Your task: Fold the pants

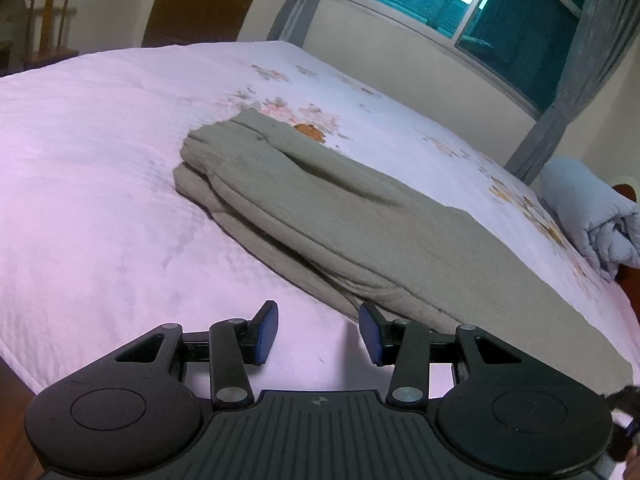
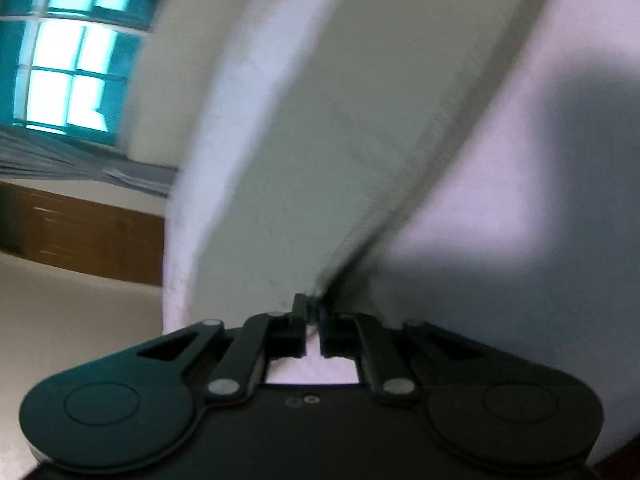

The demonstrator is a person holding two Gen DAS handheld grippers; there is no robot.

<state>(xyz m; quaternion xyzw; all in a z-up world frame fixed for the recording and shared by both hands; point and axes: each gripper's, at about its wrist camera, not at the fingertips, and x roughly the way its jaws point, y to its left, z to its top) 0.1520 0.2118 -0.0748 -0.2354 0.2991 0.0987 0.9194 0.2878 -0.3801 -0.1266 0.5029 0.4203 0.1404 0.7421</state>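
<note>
Pants partly folded on the bed, one corner pinched for the next fold

The grey pants (image 1: 320,216) are seen lying lengthwise across the frame's centre on the pink bedsheet (image 1: 100,160), legs apparently stacked already; a crosswise fold is judged to remain. The left gripper (image 1: 318,334) is held with jaws apart just beside the near hem, gripping nothing. The right gripper (image 2: 313,316) is clamped on a pants edge, though blur is heavy. Bare sheet is offered at left; the bed edge at lower left and a rolled quilt (image 1: 592,216) at right are to be minded.
</note>
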